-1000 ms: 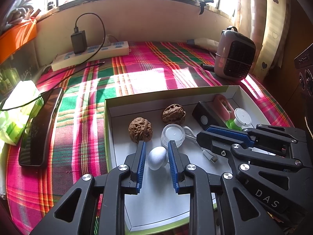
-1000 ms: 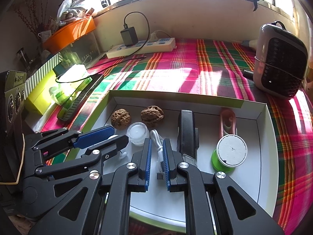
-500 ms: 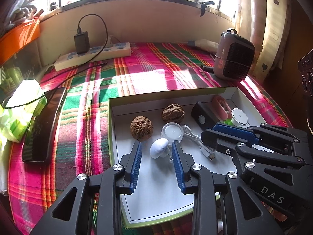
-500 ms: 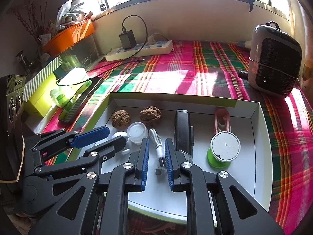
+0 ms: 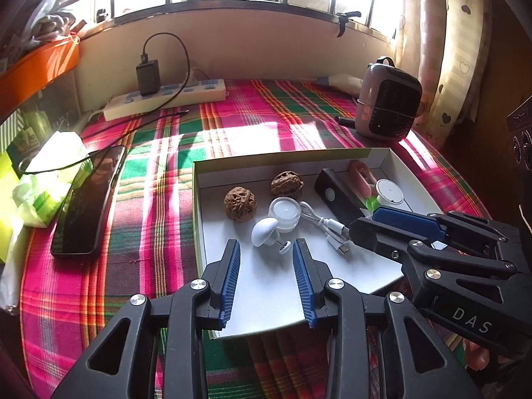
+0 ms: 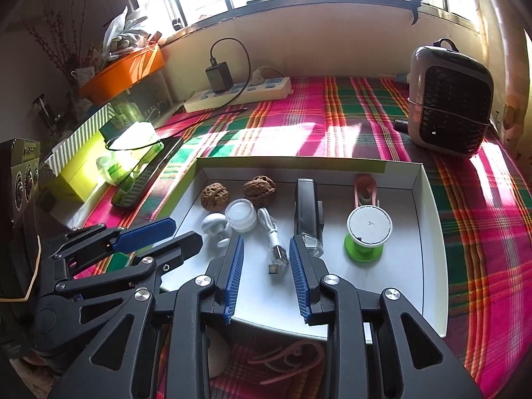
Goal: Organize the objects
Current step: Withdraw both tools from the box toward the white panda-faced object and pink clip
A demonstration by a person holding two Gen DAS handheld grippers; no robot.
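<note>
From my remote seat, both tools hung over the near lip of the white box [image 5: 392, 156]. The left gripper [image 5: 266, 256] stood with jaws opening, nothing pressed between them; the white mushroom-shaped knob [image 5: 264, 231] lay free on the box floor just beyond the tips. The right gripper [image 6: 266, 256] was opening too, its blue pads either side of the white USB cable [image 6: 274, 232] without touching it. The near half of the box floor was bare, the widest clear room I had; the box's near edge was hidden under my tools.

On the right gripper's body, seen from the left wrist, I read "DAS".

Farther in, a clear tealight cup [image 5: 285, 211] touched the knob, two walnuts [image 5: 240, 203] sat behind it, and a black bar-shaped device [image 6: 307, 209] ran lengthwise beside the cable. A green spool with a white cap [image 6: 367, 232] stood right of it, with a pink clip [image 6: 365, 191] against the far wall.

Left of the box, a dark phone [image 5: 86, 199] lay on the plaid cloth [image 5: 232, 133]. Beyond, a power strip [image 5: 166, 98] with a black charger ran along the wall, and a small heater [image 6: 449, 96] stood far right. At far left, a black box with knobs carried a label too blurred to read.
</note>
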